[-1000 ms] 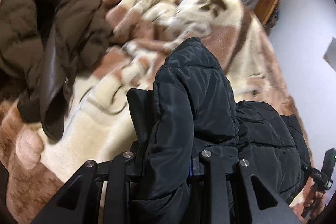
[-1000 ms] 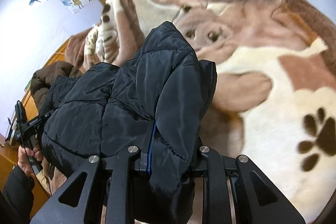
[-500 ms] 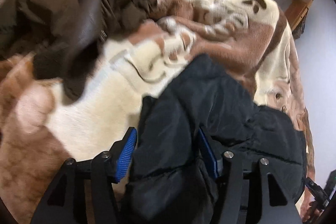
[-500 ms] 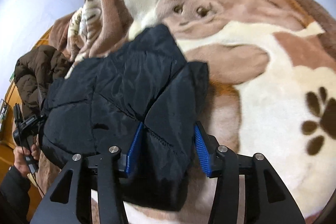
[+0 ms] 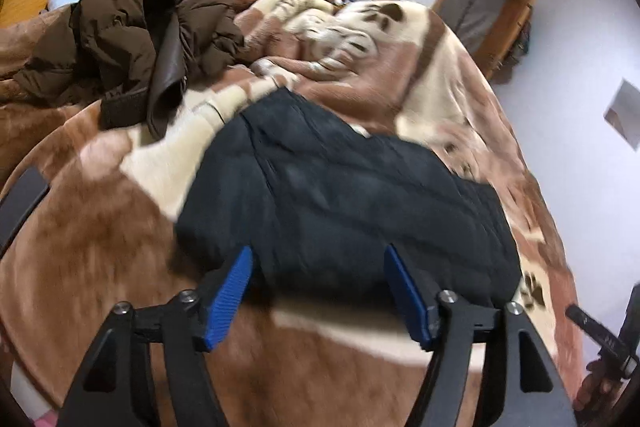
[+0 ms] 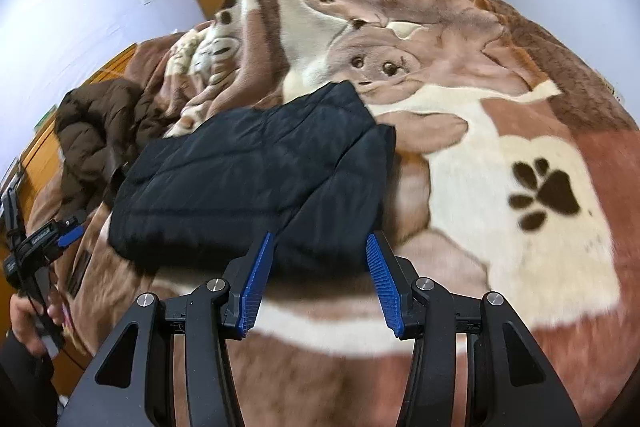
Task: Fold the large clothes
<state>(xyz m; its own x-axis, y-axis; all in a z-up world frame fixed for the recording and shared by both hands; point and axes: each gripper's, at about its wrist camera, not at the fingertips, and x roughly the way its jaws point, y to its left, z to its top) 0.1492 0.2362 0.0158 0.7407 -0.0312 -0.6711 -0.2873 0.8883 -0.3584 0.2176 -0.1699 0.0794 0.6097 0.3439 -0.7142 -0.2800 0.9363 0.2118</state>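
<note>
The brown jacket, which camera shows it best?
The left wrist view: the brown jacket sits large at upper left, crumpled on the blanket, its folds and dark lining clear. The right wrist view shows only a smaller heap at the left, beyond the black jacket.

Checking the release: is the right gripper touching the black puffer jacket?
Apart. The right wrist view shows the right gripper open, blue pads clear of the black puffer jacket.

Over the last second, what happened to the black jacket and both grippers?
Both grippers let go: the left gripper and right gripper were clamped on the black jacket, their jaws have just been opening, and both pulled back. The jacket now lies folded on the blanket. The brown jacket stayed put.
</note>
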